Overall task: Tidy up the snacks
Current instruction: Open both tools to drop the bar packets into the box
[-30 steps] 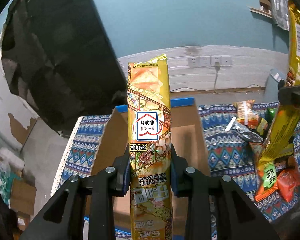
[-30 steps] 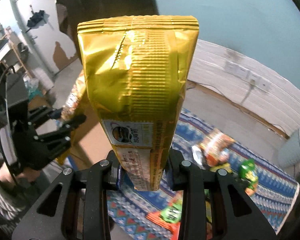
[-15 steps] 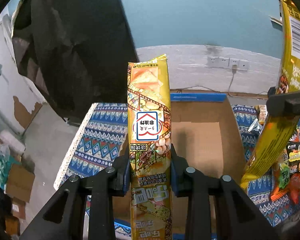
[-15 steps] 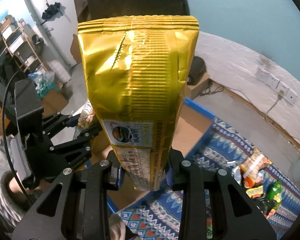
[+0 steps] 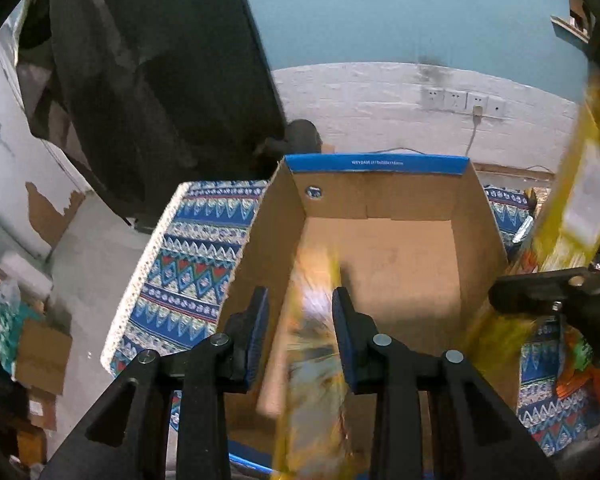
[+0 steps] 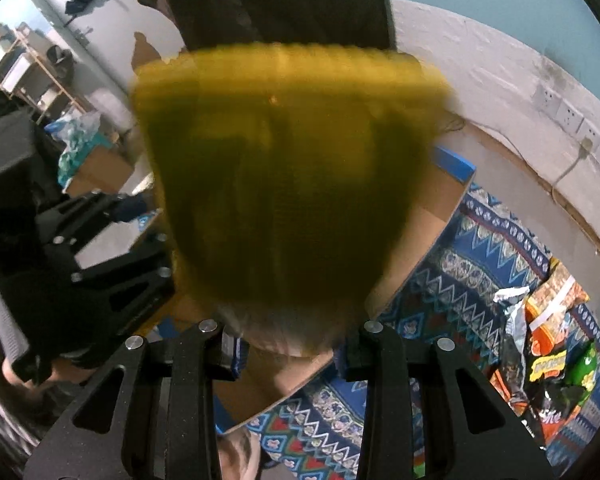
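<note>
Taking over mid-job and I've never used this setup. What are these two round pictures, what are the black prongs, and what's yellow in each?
There is no robot here: a person holds a two-finger gripper in each hand, and each has a fisheye camera looking along its fingers. The black prongs are those fingers.

The left wrist view shows the left gripper above an open cardboard box on a patterned cloth. A blurred yellow snack packet hangs between its pads with a gap on one side, so it seems released.

The right wrist view shows the right gripper, jaws opening, with a blurred gold bag between them over the same box. Loose snack bags lie on the cloth beside it.
</note>
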Demonstrator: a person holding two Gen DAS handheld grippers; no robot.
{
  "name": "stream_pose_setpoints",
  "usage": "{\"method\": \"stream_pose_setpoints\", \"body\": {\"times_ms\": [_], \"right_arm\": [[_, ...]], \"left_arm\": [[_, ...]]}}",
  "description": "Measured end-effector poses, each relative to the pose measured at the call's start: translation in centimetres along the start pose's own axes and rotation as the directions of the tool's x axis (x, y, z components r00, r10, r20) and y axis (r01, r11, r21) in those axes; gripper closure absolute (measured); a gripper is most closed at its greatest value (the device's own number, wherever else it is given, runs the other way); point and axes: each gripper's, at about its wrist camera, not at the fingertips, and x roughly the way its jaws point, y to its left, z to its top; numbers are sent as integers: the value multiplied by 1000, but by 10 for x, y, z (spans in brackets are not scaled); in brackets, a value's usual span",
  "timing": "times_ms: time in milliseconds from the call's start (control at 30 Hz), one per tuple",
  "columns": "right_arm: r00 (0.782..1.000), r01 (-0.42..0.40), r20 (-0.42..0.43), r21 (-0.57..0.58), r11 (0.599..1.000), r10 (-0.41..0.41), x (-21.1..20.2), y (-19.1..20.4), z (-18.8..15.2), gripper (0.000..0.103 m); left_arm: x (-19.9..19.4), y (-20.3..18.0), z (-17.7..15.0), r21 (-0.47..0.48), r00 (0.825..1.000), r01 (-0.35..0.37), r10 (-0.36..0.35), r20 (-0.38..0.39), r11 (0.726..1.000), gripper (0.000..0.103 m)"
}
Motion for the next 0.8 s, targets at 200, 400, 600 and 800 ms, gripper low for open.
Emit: {"method": "stream_pose_setpoints", "body": {"times_ms": [200, 400, 600, 800], "right_arm": [[997, 73, 27, 30, 997, -74, -4, -8, 1, 34], [989, 116, 90, 42, 992, -119, -17, -17, -1, 28], [981, 142, 125, 60, 988, -148, -34, -25, -5, 27], [973, 185, 128, 84, 979, -194, -51, -40, -22, 25]], "left_arm": [[-2, 1, 0, -3, 1000, -17, 17, 6, 1000, 46], [-5, 3, 4, -25, 1000, -16, 16, 16, 1000, 41], [-14, 2, 10, -53, 999, 24, -22, 35, 998, 39], [-26, -12, 16, -50, 996, 72, -69, 59, 996, 39]]}}
